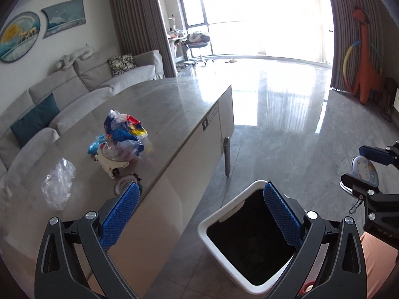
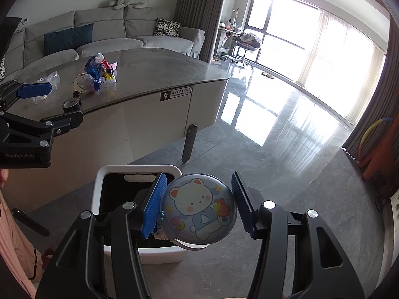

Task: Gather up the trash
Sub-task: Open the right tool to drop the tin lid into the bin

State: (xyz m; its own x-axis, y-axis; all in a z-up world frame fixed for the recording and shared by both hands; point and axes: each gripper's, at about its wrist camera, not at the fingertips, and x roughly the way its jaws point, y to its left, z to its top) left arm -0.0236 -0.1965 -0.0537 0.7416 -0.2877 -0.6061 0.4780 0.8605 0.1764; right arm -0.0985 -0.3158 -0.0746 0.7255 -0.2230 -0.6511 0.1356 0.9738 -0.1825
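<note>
Counter (image 1: pixel 174 104): grey stone top, beside the bin. Bin (image 1: pixel 212 224): white, open, on the floor below my left claw (image 1: pixel 203 218), whose jaws stand spread wide with nothing between them. Right claw (image 2: pixel 197 206): pinching a round bear-print disc (image 2: pixel 200 206) at its edges, just beside the bin. Wrapper heap (image 1: pixel 124 134): crumpled coloured plastic on the counter, touching a small white toy (image 1: pixel 112 162). Clear bag (image 1: pixel 58 184): near the heap. Tape roll (image 2: pixel 71 104): at the counter's edge.

Home living room: sofa (image 2: pixel 112 32), wall art (image 1: pixel 20 36), curtains (image 1: pixel 139 22) (toy dinosaur (image 1: pixel 365 57) in corner).
</note>
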